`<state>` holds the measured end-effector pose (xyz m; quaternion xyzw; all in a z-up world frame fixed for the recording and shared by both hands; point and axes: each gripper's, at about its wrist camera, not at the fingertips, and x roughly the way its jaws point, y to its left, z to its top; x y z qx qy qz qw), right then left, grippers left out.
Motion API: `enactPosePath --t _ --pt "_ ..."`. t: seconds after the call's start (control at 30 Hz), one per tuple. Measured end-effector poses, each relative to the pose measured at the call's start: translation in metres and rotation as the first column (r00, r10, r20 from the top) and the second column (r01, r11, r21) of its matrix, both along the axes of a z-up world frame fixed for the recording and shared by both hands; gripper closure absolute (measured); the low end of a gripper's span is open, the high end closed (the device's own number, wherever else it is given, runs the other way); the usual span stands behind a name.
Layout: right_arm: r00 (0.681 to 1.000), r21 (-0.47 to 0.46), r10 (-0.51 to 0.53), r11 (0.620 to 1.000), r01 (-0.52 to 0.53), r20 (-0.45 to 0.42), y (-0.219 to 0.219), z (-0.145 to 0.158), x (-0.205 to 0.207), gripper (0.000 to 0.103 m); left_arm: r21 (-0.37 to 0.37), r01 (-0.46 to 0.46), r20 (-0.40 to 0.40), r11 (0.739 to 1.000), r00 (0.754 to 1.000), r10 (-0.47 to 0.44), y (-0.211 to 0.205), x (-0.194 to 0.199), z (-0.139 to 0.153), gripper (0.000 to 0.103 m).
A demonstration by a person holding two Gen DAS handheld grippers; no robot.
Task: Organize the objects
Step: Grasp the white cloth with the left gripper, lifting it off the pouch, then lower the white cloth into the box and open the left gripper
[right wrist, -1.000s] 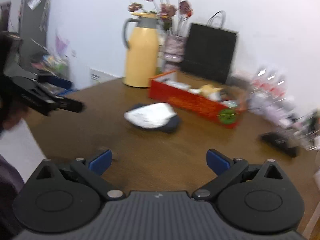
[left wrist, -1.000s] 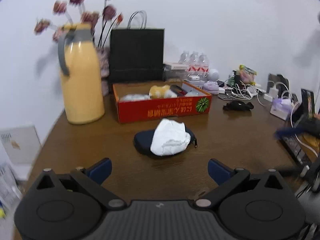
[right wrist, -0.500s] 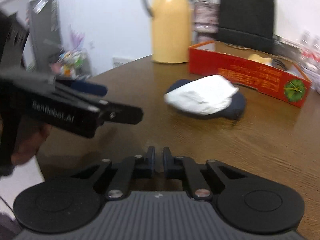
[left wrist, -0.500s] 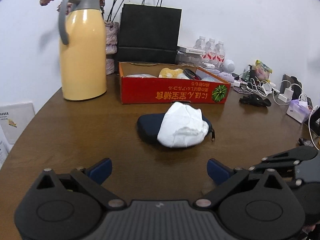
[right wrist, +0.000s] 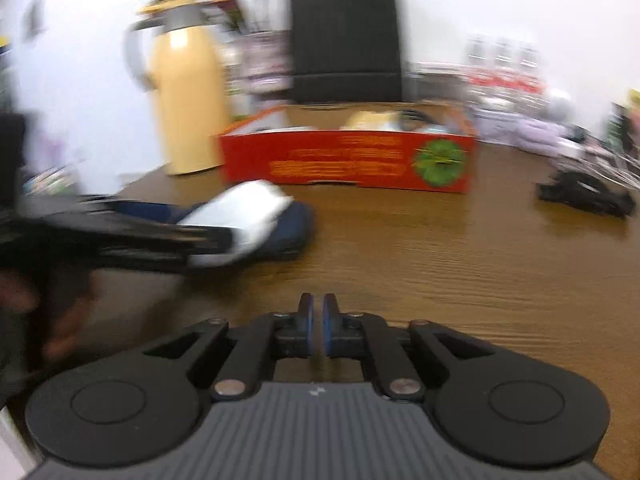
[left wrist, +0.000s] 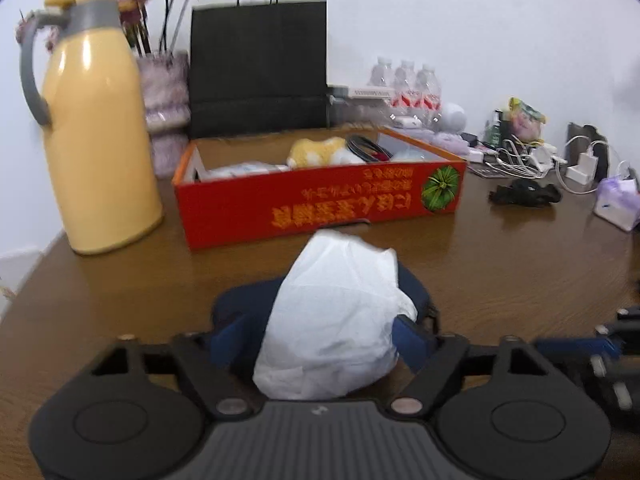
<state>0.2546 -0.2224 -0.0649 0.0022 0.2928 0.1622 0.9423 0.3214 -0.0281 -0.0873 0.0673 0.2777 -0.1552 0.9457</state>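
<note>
The left gripper (left wrist: 326, 334) is spread wide, its blue-padded fingers (left wrist: 412, 338) flanking a crumpled white plastic bag (left wrist: 332, 320) at lower centre of the left view; whether the pads touch the bag cannot be determined. The bag lies on a dark navy zippered pouch (left wrist: 240, 304), which rests on the brown wooden surface (left wrist: 500, 264). The right gripper (right wrist: 319, 330) is pressed together and holds nothing, low over bare wood at lower centre of its view. The open red cardboard box (left wrist: 320, 200), at centre frame just beyond the bag, already contains a yellow soft item (left wrist: 316, 150), a dark cable coil and pale packets, so the task appears partly done. Bag and pouch remain outside the box and, as a judgement, are the next items to stow. The right view is heavily motion-blurred; the left gripper there is a dark smear at left. The pouch is mostly covered by the bag.
</note>
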Motion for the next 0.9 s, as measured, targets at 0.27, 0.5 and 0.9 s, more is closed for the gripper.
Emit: enactPosePath --t 0.27,0.5,0.9 --pt "0.993 -0.093 0.110 0.989 -0.113 -0.040 0.039 -0.007 0.000 0.080 -0.024 -0.009 0.022 1.000 1.000 0.009 0.008 -0.038 0.025 0.101" --pt "1.000 -0.060 0.009 0.998 -0.008 0.009 0.033 0.011 -0.017 0.099 -0.098 -0.044 0.093 0.994 0.994 0.053 0.033 -0.086 0.062 0.102" --pt "0.989 -0.011 -0.085 0.996 0.087 0.122 -0.009 0.052 -0.040 0.099 -0.154 0.001 0.131 0.988 0.991 0.019 0.036 -0.119 0.084 0.102"
